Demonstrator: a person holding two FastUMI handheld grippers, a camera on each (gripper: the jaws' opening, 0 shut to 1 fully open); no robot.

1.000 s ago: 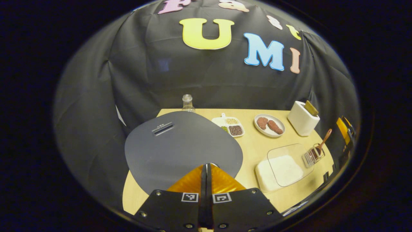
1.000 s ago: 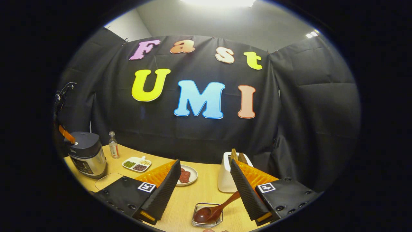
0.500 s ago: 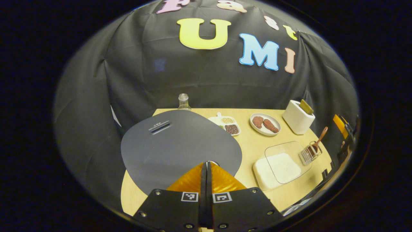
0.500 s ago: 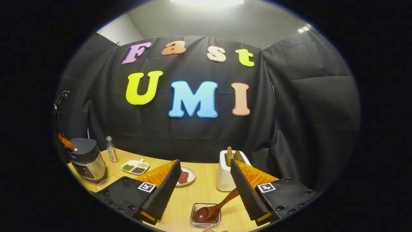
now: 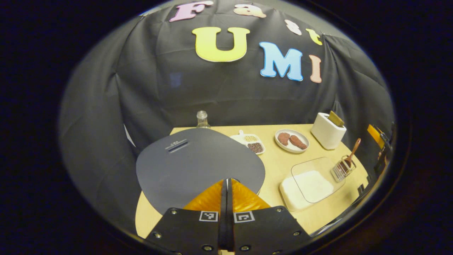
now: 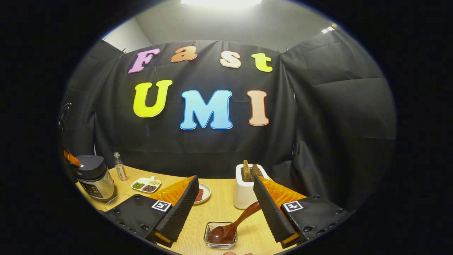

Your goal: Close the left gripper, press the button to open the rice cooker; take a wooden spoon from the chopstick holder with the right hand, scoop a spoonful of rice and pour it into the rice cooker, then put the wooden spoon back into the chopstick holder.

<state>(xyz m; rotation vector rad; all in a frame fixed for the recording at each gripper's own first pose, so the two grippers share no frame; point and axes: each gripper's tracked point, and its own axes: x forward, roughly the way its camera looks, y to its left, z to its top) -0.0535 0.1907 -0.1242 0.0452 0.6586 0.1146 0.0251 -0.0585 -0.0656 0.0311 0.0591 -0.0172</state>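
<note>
— Left claw [image 5: 227,184] pinched together over the cooker [image 5: 200,164] lid; I'd press straight down.
— Right claw [image 6: 226,198] gapes empty; spoon [image 6: 230,226] sits in the holder [image 6: 220,240] below.

My right claw [image 6: 223,209] has bare worktop [image 6: 219,209] between its parted fingers. The chopstick holder [image 6: 220,239] sits at 6 o'clock, the toaster [image 6: 245,191] (slices upright) blocks 12, and the plate [image 6: 203,193] crowds 10.
</note>
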